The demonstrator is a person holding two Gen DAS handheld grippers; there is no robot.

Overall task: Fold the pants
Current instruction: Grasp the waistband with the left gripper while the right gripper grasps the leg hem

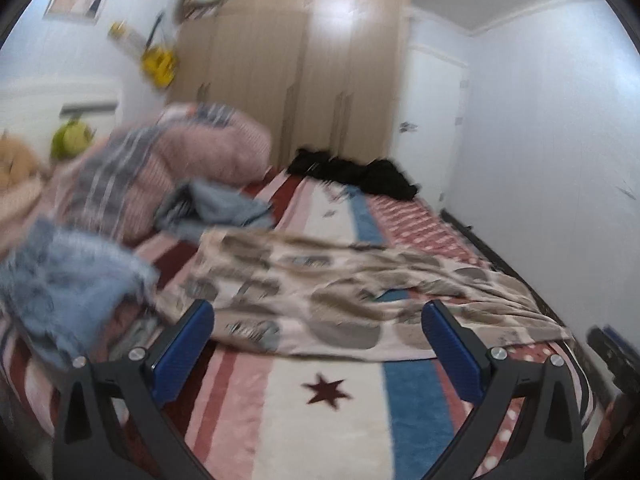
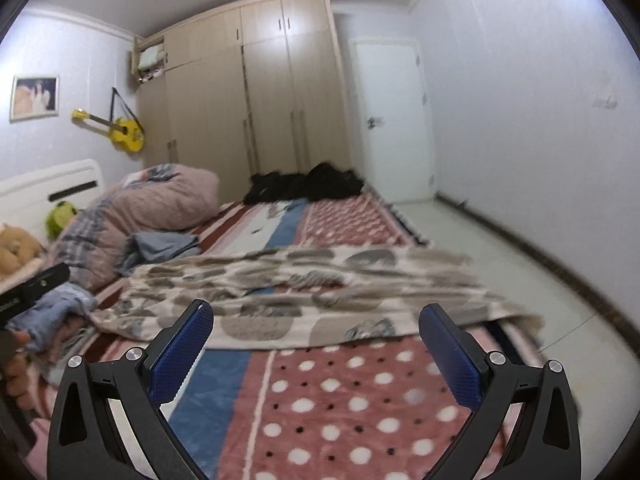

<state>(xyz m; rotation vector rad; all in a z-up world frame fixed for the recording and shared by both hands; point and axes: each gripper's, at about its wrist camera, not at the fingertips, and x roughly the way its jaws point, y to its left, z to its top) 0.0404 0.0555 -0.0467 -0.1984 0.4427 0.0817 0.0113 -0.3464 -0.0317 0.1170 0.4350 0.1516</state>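
My left gripper [image 1: 318,344] has both blue-padded fingers spread wide with nothing between them, hovering over the striped fleece bed cover [image 1: 320,420] with its dark star; my right gripper [image 2: 316,346] is likewise spread and empty, above the pink polka-dot part of the same cover [image 2: 360,400]; the beige pants with grey-brown blotch print [image 1: 340,292] lie crumpled and spread flat across the bed just beyond both sets of fingertips, not touched by either; in the right view the pants [image 2: 320,284] run sideways, with their right end reaching the bed's edge beside the pale floor [image 2: 520,280]; clutter on the left: a rumpled light-blue garment [image 1: 60,280] near my left finger, a second grey-blue cloth [image 2: 160,248] behind the pants, and a bunched pink-and-plaid quilt [image 2: 160,200] against it; a black heap of clothing [image 2: 304,186] sits at the far end of the bed, well apart; behind are the beige wooden wardrobe [image 2: 260,100], a yellow toy guitar [image 2: 120,130] on the wall and a white door [image 2: 392,120]; the left view is motion-blurred.
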